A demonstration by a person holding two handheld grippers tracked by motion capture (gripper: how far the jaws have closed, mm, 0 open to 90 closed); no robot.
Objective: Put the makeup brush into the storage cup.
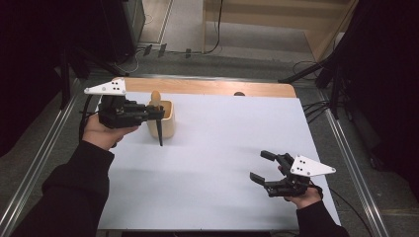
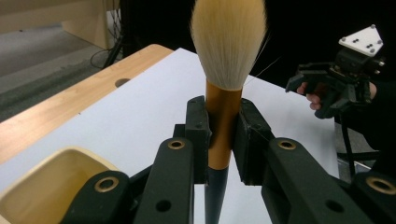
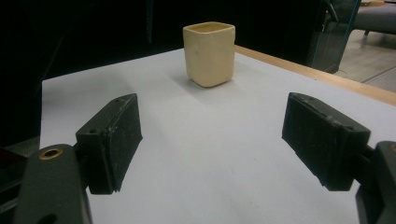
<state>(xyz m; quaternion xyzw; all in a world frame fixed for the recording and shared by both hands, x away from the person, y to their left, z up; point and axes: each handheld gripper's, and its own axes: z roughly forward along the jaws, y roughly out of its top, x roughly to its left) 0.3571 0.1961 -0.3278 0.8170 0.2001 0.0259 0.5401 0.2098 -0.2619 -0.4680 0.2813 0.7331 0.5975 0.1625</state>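
Cream-coloured and square, with rounded corners, the small cup (image 1: 166, 118) is the landmark here; it stands on the white table sheet (image 1: 222, 163) near the far left side. The left gripper (image 2: 219, 135) is clamped on a makeup brush (image 2: 223, 93) with pale soft bristles, a golden-brown metal collar and a thin dark handle. The pads press on the collar, just under the bristles. In the high view the brush (image 1: 159, 126) hangs just at the near side of the cup, the bristles close above the rim and the handle tip pointing down in front of the cup wall.

It seems the step is to put the brush into the cup. To do it well, I would lift until the handle tip is higher than the rim, bring it over the opening, keep the brush upright, then lower slowly and release only when the handle is inside.

The right gripper (image 1: 269, 170) waits well apart from the cup, toward the near right, with its jaws spread wide and nothing between them.
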